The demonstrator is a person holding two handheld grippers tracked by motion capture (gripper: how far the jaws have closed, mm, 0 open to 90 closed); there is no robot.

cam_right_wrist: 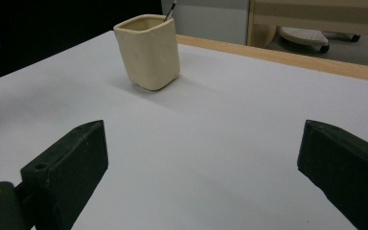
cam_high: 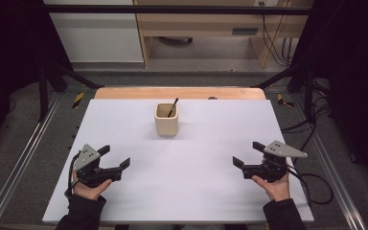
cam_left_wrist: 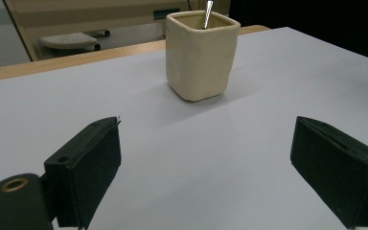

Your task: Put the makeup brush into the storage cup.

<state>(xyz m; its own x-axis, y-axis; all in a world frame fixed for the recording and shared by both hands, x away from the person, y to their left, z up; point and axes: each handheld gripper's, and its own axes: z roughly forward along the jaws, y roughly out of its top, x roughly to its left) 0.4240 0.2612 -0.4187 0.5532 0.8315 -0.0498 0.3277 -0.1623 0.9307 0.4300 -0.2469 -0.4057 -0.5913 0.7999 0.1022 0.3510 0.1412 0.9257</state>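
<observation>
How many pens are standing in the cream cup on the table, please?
1: a dark pen leans against the far right corner of the cream cup, its tip above the rim. The cup's depth could hide shorter ones.

Found no readable text, label, brand, number or sign anywhere: none on the cream cup (cam_high: 166, 120), none on the white table (cam_high: 196, 163), none on the furniture behind.
</observation>
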